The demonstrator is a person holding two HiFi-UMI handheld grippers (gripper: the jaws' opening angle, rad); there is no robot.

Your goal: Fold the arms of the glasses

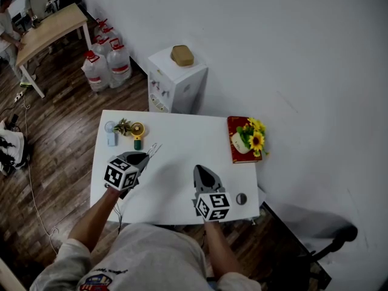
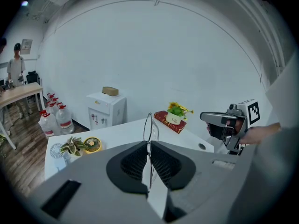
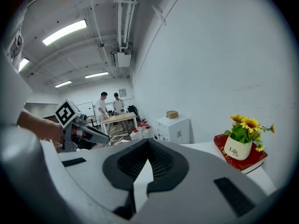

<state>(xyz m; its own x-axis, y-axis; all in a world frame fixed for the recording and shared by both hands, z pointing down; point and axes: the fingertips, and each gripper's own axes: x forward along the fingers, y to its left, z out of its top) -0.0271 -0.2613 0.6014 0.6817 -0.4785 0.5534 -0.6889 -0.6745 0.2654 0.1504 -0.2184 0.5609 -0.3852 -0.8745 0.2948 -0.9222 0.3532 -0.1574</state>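
While the left gripper (image 2: 149, 144) is pinching the glasses (image 2: 150, 124), its jaws are standing pressed together on the thin wire frame, and one rim loop is sticking up past the jaw tips. In the head view the glasses (image 1: 153, 150) are showing as a fine wire over the left half of the white table (image 1: 176, 139), just beyond the tips of the left gripper (image 1: 144, 157); whether the arms are folded I cannot tell. The right gripper (image 3: 148, 142) is closed completely with nothing between its jaws, and it is hanging over the near middle of the table (image 1: 204, 172), apart from the glasses. Near the table's far left corner a small pale blue fan (image 1: 110, 130), a little green plant (image 1: 123, 126) and a small yellow fan (image 1: 137, 130) are standing in a row. At the table's far right corner a red book (image 1: 235, 154) is lying, and a white pot with sunflowers (image 1: 250, 137) is sitting on top of it. Close to the table's near right corner a round dark cap (image 1: 241, 198) is sitting in the surface. Behind the table's far edge a white cabinet (image 1: 176, 83) is standing against the wall, carrying a brown object (image 1: 182, 54). Further left from the table, water bottles (image 1: 108, 62) are standing on the wooden floor, and beyond them people are staying beside a wooden desk (image 1: 51, 29).
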